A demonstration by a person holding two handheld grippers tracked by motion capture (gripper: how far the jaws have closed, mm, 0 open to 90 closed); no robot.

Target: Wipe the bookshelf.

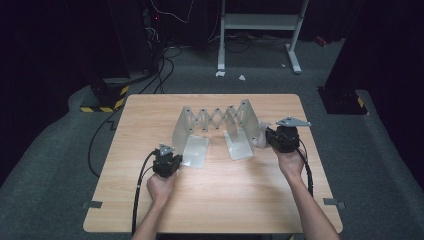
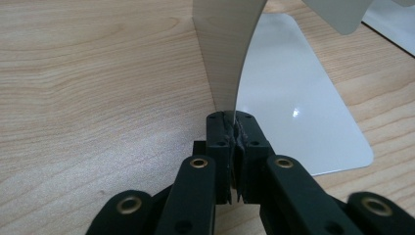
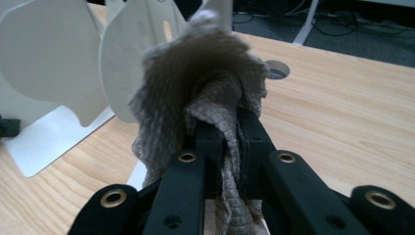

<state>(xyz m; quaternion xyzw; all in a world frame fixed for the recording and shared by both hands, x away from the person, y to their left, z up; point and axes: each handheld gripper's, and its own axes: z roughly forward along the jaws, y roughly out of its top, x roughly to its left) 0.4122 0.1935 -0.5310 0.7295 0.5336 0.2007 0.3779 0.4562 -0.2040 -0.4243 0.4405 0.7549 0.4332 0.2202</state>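
A wooden table [image 1: 215, 200] holds a pale metal book rack [image 1: 215, 131] with two upright end plates joined by a zigzag lattice, each plate standing on a flat foot.

The left gripper [image 1: 166, 162] sits at the rack's left end. In the left gripper view its jaws are closed tight on the thin edge of the rack's left upright plate [image 2: 226, 54], which rises curved from between the pads; the flat foot [image 2: 298, 103] lies just beyond on the table.

The right gripper [image 1: 281, 137] is at the rack's right end, raised a little above the table. In the right gripper view its jaws are clamped narrow on a grey, textured cloth [image 3: 205, 93], which bunches up above the jaws and hangs down below them. The cloth is close against the rack's right upright plate [image 3: 132, 58]; whether it touches cannot be told.
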